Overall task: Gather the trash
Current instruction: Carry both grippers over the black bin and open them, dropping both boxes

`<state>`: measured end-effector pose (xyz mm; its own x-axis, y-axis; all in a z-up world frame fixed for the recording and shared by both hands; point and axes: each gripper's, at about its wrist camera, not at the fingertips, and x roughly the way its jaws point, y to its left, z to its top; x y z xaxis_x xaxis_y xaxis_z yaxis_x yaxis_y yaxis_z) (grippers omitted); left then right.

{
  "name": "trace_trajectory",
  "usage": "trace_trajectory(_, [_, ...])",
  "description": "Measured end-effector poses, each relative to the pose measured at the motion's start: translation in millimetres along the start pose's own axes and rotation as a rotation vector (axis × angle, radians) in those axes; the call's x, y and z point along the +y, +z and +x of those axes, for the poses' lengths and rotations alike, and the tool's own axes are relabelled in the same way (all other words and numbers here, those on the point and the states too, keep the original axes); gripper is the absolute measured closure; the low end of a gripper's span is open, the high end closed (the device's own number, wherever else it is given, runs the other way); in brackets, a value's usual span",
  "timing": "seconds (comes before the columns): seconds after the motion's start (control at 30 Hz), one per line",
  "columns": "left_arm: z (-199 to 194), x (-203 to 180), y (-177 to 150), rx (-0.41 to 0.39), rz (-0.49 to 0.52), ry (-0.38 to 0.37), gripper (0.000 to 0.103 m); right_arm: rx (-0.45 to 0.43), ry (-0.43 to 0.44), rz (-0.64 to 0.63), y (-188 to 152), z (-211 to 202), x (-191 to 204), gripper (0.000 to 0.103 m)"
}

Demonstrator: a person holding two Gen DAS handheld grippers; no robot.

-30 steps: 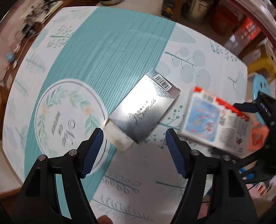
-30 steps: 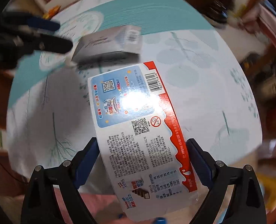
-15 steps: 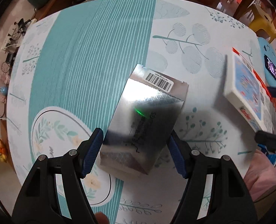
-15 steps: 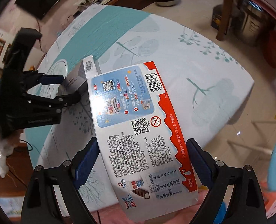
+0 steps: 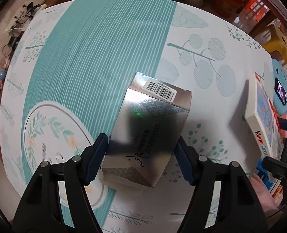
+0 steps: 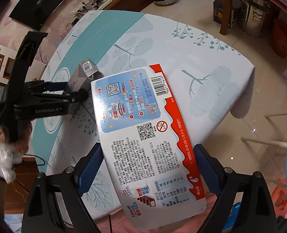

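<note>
While left hand-held gripper (image 5: 141, 155) clamps silver box (image 5: 149, 128), right hand-held gripper (image 6: 147, 167) clamps Kinder box (image 6: 143, 128)

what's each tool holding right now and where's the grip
Right tool: Kinder box, clamped across its long edges. Left tool: silver box, by its two sides.

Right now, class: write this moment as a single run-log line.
left claw: shut on silver box | right claw: shut on Kinder box | table: patterned cloth

"Kinder Chocolate" on the red-white box (image 6: 149, 143); "GenRobot.AI" on the left gripper (image 6: 73, 92) (silver box's (image 5: 147, 134) lettering perhaps "EARPLUGS").
</note>
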<state>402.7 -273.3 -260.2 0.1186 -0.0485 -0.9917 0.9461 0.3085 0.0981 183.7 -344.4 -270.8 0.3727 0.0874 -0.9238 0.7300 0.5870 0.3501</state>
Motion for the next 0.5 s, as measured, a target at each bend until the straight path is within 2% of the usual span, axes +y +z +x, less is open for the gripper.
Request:
trace_trajectory(0.27, [-27.8, -16.6, -30.3, -0.026, -0.114, -0.018, 0.038, 0.027, 0.072, -0.002, -11.1, -4.3, -5.6, 0.011])
trace_trajectory(0.37, [-37.5, -36.2, -37.9, -0.027, -0.156, -0.032, 0.038, 0.043, 0.097, -0.009, -17.8, -8.9, -11.8, 0.011])
trace_trajectory(0.5, [-48.3, -62.7, -63.9, -0.024, -0.222, -0.050, 0.038, 0.068, 0.135, -0.027, -30.0, -18.7, -25.8, 0.011])
